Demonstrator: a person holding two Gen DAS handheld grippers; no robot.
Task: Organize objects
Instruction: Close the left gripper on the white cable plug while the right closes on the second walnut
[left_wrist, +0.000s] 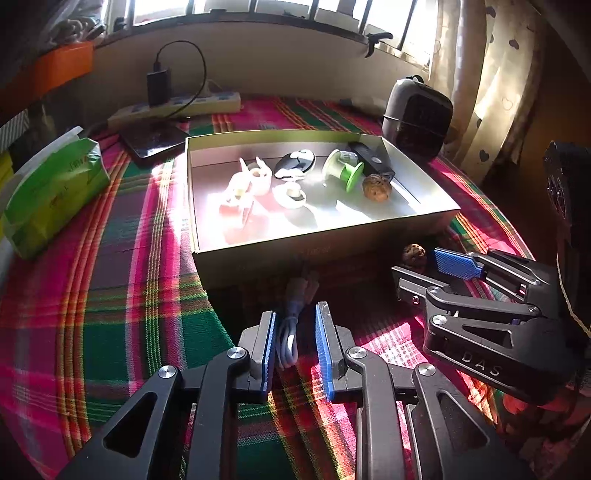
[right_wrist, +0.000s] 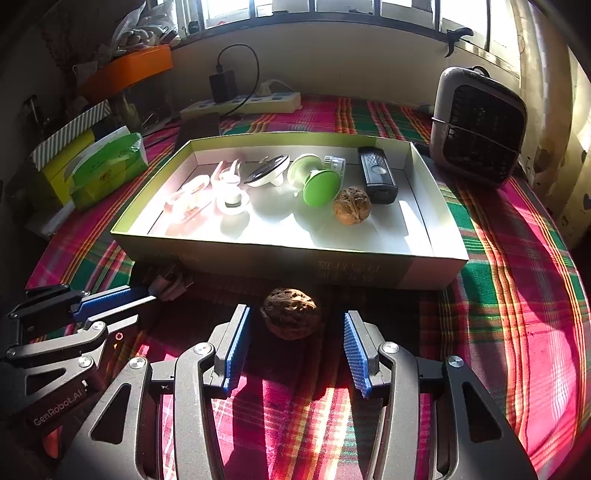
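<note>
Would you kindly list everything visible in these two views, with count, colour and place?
box: 1, pale, open, centre of table
walnuts: 2, brown; one in box, one on cloth before box
spool: 1, green, in box
remote: 1, black, box right end
cable: 1, grey, on cloth before box
tissue pack: 1, green, left
fan: 1, grey-black, right rear
power strip: 1, white, rear
tablecloth: 1, plaid red-green
left gripper: open around cable
right gripper: open around loose walnut
</note>
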